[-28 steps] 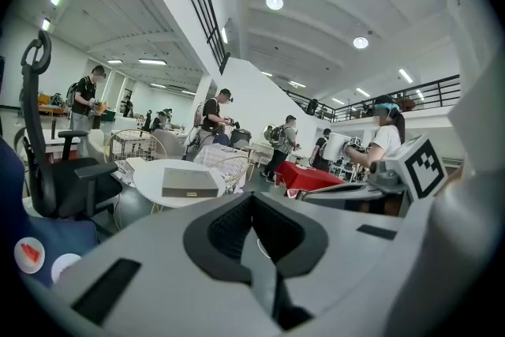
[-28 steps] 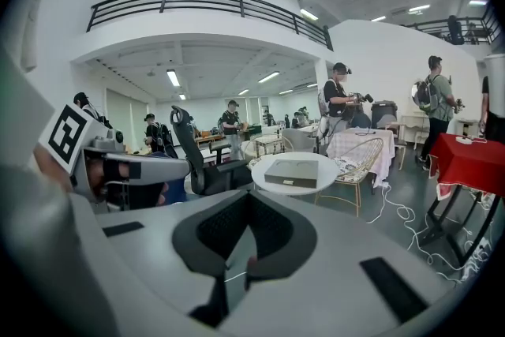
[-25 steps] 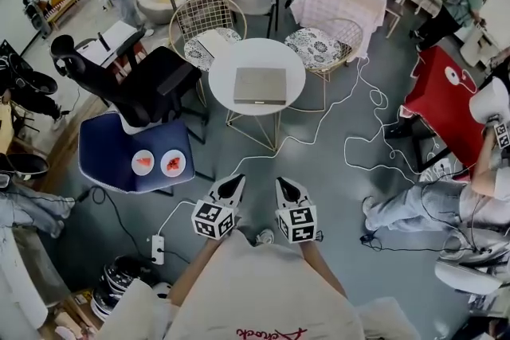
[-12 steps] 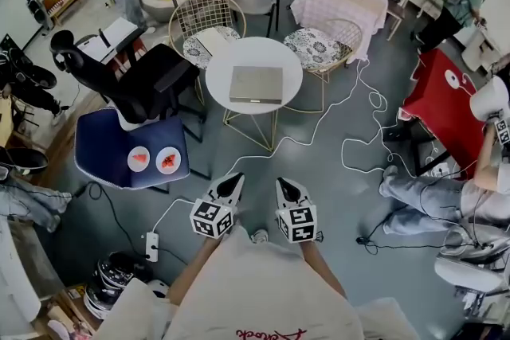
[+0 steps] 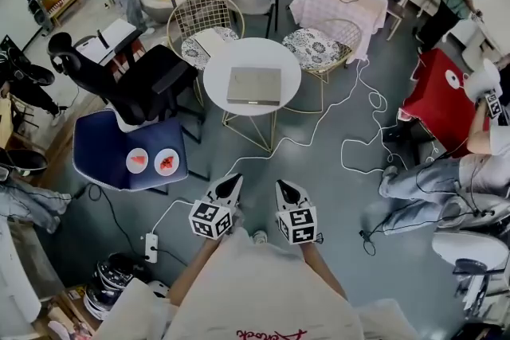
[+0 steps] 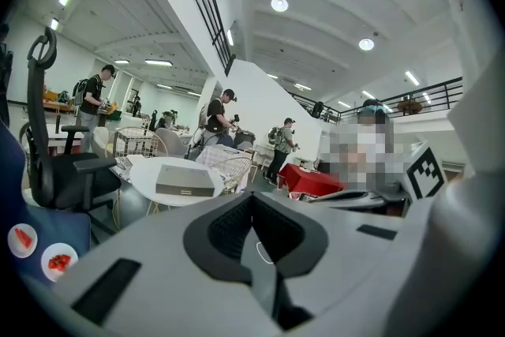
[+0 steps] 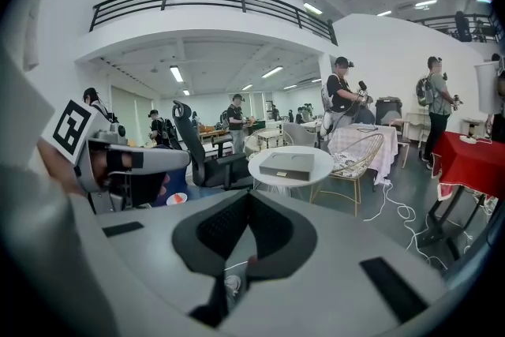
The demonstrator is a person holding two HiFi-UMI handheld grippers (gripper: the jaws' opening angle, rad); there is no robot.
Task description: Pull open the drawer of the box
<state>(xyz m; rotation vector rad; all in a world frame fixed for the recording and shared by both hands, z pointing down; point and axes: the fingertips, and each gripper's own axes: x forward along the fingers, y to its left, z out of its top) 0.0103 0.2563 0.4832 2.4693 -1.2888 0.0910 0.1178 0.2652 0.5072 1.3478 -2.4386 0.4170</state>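
Hardly budging, the left gripper (image 5: 231,185) and right gripper (image 5: 287,189) stay clenched and empty at lower centre, while up at centre frame the box (image 5: 254,86) on its round table (image 5: 219,76) drifts slightly left, drawer apparently shut, well apart, so the reach is yet to come.

A round white table (image 5: 252,52) carries one flat grey box (image 5: 255,85).

what the 2 plates (image 5: 166,162) hold is too small to tell; a picture edge cuts off the blue seat (image 6: 46,223)
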